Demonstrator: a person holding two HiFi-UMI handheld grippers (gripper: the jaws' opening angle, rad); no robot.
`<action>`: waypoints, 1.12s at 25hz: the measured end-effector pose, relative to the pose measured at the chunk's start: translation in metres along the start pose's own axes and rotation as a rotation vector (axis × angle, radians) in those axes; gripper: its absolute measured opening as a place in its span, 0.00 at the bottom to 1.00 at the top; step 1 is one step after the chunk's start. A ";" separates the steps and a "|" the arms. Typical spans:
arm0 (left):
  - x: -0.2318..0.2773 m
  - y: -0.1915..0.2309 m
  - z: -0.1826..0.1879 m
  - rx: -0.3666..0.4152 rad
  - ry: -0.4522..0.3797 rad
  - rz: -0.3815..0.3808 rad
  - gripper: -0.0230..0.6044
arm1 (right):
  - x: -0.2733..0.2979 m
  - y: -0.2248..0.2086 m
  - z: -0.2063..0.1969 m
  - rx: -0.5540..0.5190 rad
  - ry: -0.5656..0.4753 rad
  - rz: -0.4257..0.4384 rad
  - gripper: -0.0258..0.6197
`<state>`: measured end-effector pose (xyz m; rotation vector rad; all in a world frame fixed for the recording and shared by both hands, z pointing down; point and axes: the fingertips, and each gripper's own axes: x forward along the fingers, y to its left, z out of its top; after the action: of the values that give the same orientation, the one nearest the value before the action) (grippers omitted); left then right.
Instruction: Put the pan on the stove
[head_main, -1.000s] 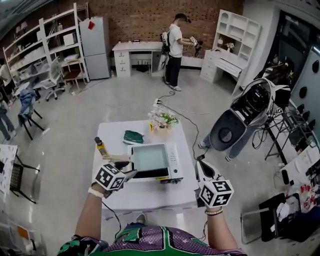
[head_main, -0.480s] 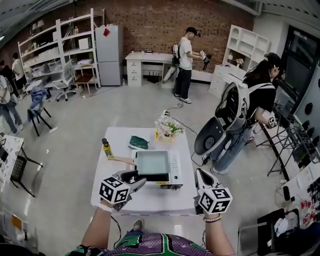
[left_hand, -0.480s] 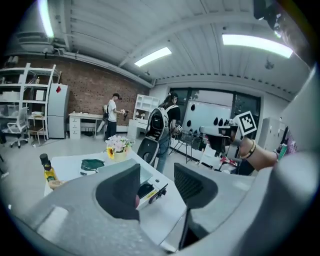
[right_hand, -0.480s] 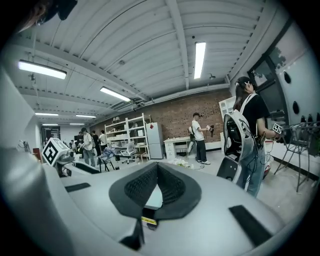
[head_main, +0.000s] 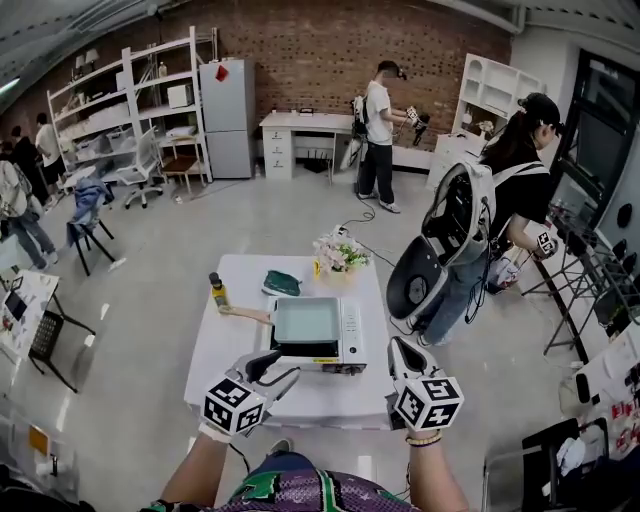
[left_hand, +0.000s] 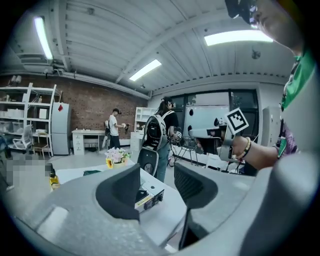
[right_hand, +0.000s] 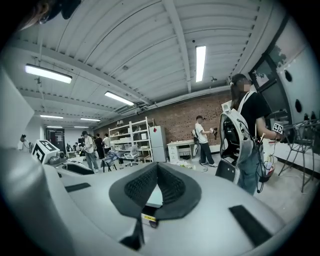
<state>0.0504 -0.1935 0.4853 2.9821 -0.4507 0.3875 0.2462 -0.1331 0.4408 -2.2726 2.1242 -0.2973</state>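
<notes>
A white bench stands in the middle of a brick-walled workshop. A person with a backpack stands just off its right side, and another person stands by the desks at the far wall.

A white stove occupies the bench's centre. The square pan sits on top of it, and the pan's wooden handle reaches out to the left over the bench top.

The left gripper hangs above the bench's front edge, near the stove's front left corner and clear of the pan. Its jaws are released, spread apart with nothing between them; its own view looks through the gap at the stove's front. The right gripper hovers over the bench's front right corner, just beside the stove. Its jaws are clenched, with the tips meeting and nothing held.

Behind the stove, a bunch of flowers stands at the bench's far edge. A green cloth lies to its left. A small yellow bottle stands upright near the left edge, just beyond the end of the pan handle.
</notes>
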 end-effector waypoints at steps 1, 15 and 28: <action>-0.002 -0.002 0.003 0.003 -0.018 0.016 0.39 | -0.003 -0.002 0.000 0.000 -0.006 -0.003 0.04; -0.041 0.008 0.049 0.030 -0.167 0.219 0.39 | -0.047 -0.009 0.005 0.028 -0.083 -0.040 0.04; -0.082 0.015 0.081 0.008 -0.308 0.369 0.33 | -0.060 -0.004 0.013 -0.042 -0.081 -0.036 0.04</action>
<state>-0.0111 -0.1963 0.3864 2.9669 -1.0365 -0.0503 0.2489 -0.0745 0.4205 -2.3056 2.0723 -0.1591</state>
